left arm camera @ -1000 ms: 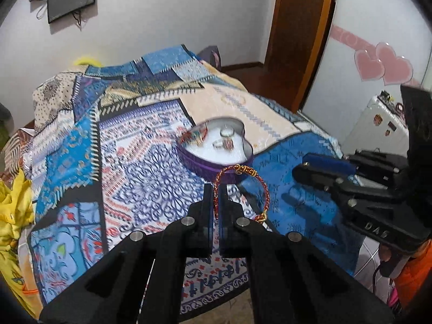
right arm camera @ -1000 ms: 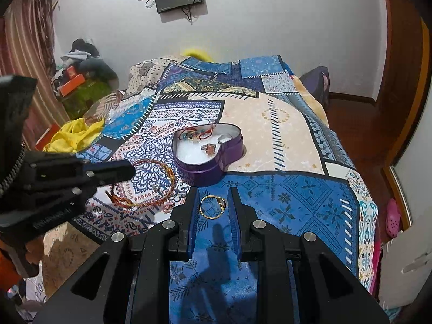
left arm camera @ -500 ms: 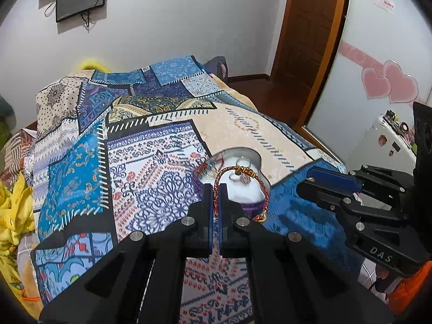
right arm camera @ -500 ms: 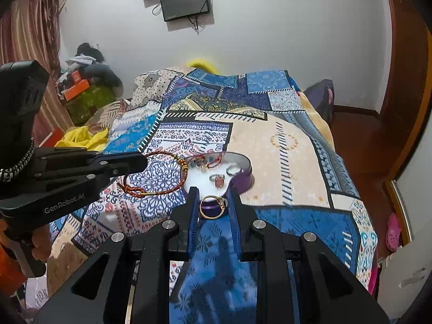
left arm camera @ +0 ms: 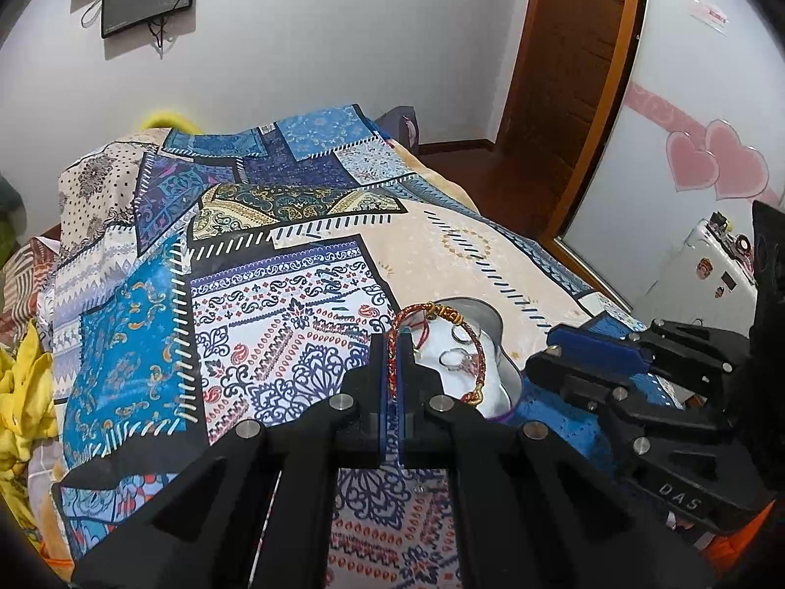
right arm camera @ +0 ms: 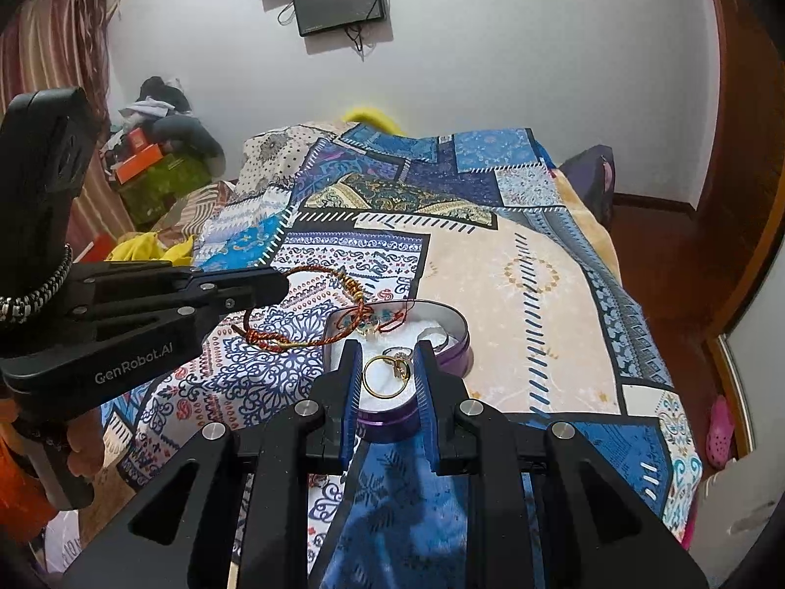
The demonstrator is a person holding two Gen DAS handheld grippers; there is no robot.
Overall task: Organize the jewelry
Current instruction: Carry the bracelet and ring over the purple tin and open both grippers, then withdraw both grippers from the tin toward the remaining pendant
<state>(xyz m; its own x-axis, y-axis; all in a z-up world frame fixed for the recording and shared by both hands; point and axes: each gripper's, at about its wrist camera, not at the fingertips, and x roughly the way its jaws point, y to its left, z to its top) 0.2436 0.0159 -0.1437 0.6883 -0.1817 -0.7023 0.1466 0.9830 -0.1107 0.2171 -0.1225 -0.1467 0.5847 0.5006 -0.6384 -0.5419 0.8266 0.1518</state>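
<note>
A patchwork bedspread in blue, cream and paisley panels covers the bed, and on it sits a heart-shaped purple tin with a white lining, the landmark here. Beyond the tin, on the far wall, hang two dark screens; to its left lie yellow cloth and a pile of clutter with an orange box. To the tin's right are a wooden door and a white panel with pink heart stickers. Inside the tin lie silver rings and a red cord piece.

The left gripper reaches over the tin's left edge from the near side, held roughly level. Its blue-padded fingers are pressed tight together on a red-and-gold braided bracelet, whose loop stands out ahead of the tips and hangs above the tin's lining without clearly touching it.

The right gripper comes in from the tin's near side, its tips over the near lobe. Its fingers stand a little apart, clamped on either side of a gold ring with a small ornament on its right; the ring hangs above the white lining.
</note>
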